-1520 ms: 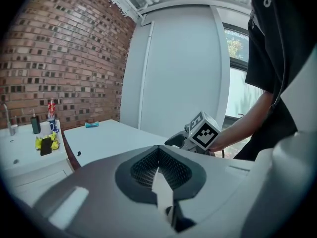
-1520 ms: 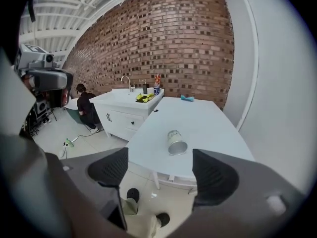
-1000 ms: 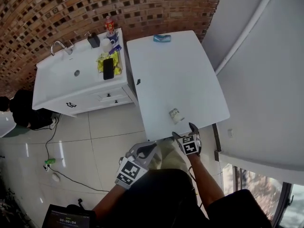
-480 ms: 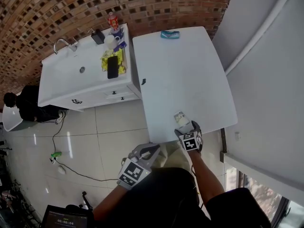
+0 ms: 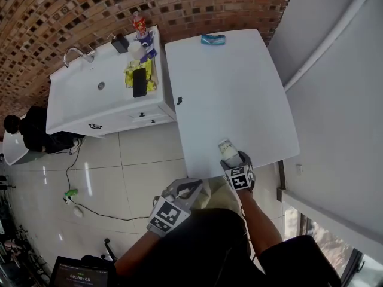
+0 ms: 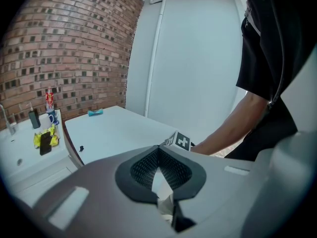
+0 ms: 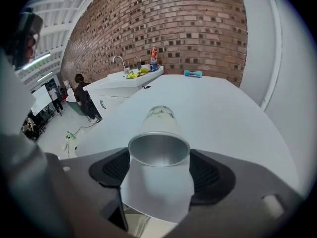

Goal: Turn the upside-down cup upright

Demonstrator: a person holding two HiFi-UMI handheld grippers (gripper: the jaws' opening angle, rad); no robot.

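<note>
The cup lies on its side near the front edge of the white table. In the right gripper view the cup points away, its silvery wide end toward the camera. My right gripper has come over it from the table's front edge. In its own view the right gripper has the cup between its black pads. The jaws are closing, and the pads meet the cup's sides at the wide end. My left gripper hangs over the floor in front of the table, its jaws together on nothing.
A white sink counter left of the table carries a tap, bottles, a phone and a yellow packet. A blue object lies at the table's far end, a small dark thing at its left edge. A person sits far left. A grey wall runs along the right.
My right gripper has moved forward and down from behind the cup to around it, and its jaws have narrowed onto it. The left gripper has shifted slightly.
</note>
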